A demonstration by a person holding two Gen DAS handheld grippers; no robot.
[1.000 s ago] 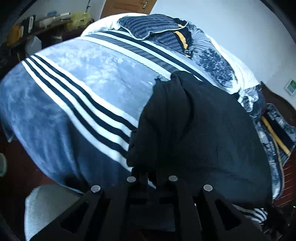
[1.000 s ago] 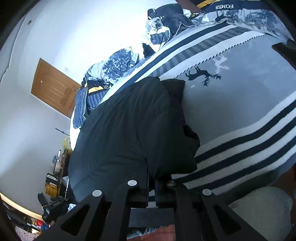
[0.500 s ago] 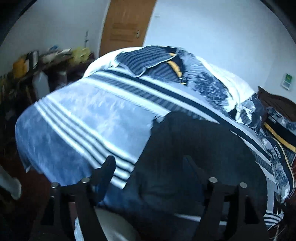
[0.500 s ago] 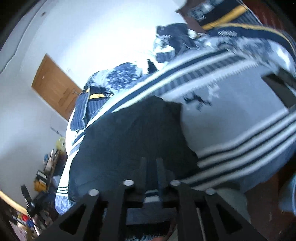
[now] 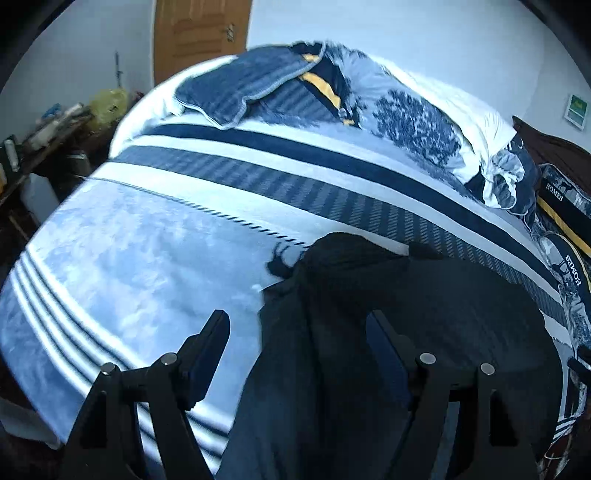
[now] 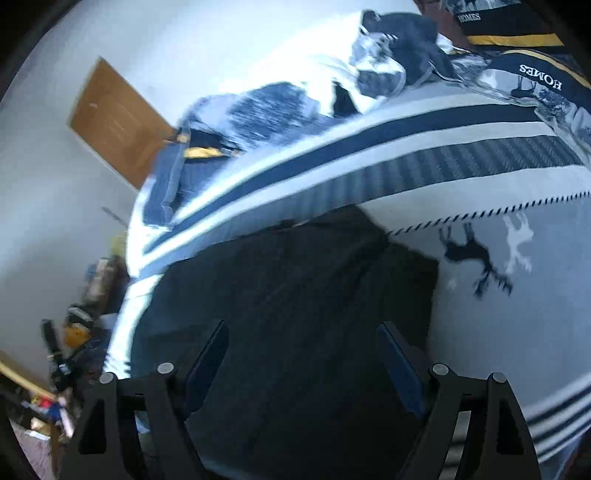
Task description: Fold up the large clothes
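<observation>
White deer motif (image 6: 517, 240) (right wrist view only) beside black garment (image 6: 295, 295)

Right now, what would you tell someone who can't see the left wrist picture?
A dark, crumpled garment lies on a blue-and-white striped blanket covering a bed. The left gripper hangs above it, black fingers open, holding nothing.

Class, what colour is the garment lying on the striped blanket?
Black, plain: the garment shows best in the right wrist view.

White walls (image 5: 424, 48), wooden door (image 5: 199, 33), cluttered side table (image 5: 44, 125), bed under striped blanket (image 5: 155, 258)
</observation>
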